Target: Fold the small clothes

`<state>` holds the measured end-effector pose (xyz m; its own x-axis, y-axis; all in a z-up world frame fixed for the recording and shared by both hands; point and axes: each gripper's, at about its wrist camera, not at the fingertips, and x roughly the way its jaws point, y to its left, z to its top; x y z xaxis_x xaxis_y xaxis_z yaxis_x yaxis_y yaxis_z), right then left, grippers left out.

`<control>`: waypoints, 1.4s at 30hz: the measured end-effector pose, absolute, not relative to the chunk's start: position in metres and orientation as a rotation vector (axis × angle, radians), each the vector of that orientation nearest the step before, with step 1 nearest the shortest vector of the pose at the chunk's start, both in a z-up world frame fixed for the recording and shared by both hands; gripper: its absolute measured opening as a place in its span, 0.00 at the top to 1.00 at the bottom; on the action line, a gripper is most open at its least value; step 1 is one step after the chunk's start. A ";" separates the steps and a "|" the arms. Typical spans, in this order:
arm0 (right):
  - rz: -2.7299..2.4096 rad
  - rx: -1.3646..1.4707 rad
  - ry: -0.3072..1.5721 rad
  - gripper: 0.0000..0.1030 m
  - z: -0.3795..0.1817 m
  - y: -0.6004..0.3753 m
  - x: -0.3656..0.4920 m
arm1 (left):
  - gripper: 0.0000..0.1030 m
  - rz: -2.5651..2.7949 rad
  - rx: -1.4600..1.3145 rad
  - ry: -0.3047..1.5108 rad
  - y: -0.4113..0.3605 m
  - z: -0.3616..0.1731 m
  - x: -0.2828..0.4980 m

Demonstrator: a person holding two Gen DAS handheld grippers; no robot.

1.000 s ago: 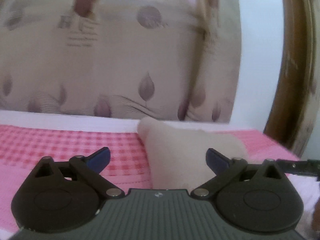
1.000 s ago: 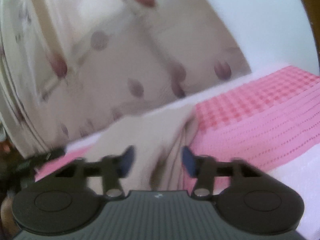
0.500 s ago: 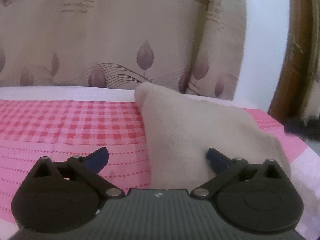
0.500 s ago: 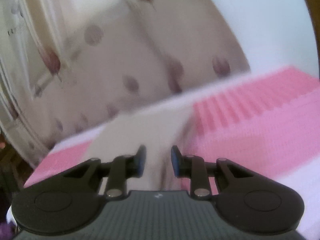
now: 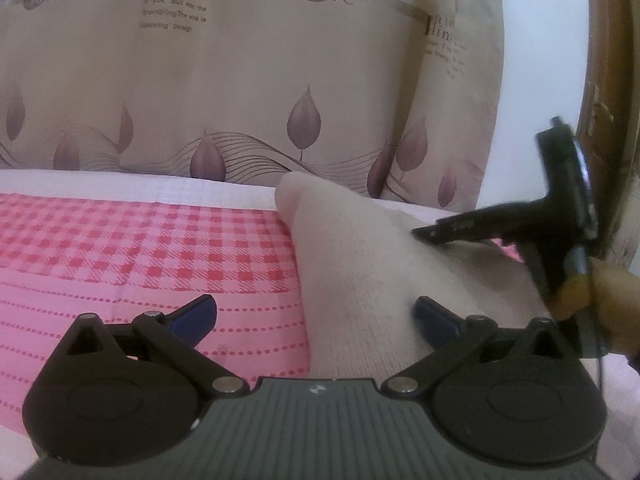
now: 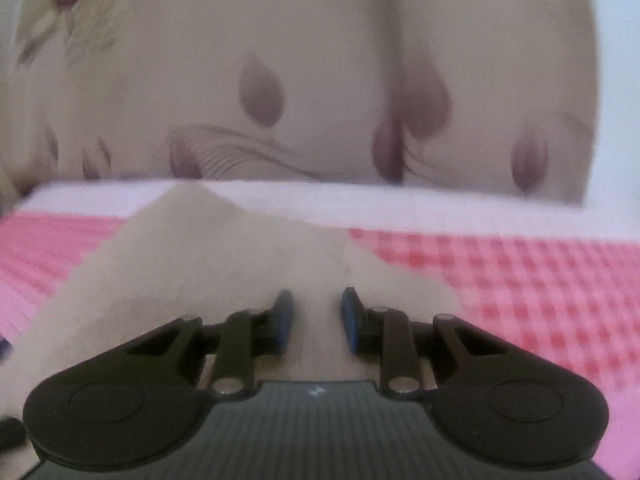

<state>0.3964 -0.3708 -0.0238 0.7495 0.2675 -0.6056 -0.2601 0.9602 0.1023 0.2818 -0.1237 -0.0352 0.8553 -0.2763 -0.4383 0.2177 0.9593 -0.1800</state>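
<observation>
A beige knitted garment (image 5: 372,280) lies on the pink checked bed cover (image 5: 140,248). My left gripper (image 5: 316,314) is wide open over the garment's near left edge, its right finger above the cloth. In the right wrist view the same garment (image 6: 224,256) spreads out in front of my right gripper (image 6: 316,316), whose blue pads (image 6: 283,320) stand a little apart with cloth showing between them. The right gripper also shows in the left wrist view (image 5: 520,224), low over the garment's far right part.
A beige curtain with purple leaves (image 5: 256,80) hangs behind the bed. A white strip (image 5: 120,186) runs along the bed's far edge. A wooden door frame (image 5: 612,80) stands at the right. Pink cover (image 6: 540,280) extends to the right.
The right gripper has swung over the garment and opened a little from its tighter earlier pinch; it has come into the left wrist view. The left gripper has dropped slightly, still wide open.
</observation>
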 end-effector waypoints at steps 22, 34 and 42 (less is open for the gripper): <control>0.329 0.103 0.565 0.74 -0.026 -0.416 0.310 | 0.00 -0.263 -0.096 0.476 -0.123 -0.035 0.282; 0.302 -0.143 0.517 0.75 -0.026 -0.390 0.252 | 0.00 -0.268 -0.089 0.475 -0.124 -0.036 0.282; 0.304 -0.099 0.489 0.75 -0.031 -0.394 0.254 | 0.00 -0.260 -0.081 0.476 -0.124 -0.036 0.282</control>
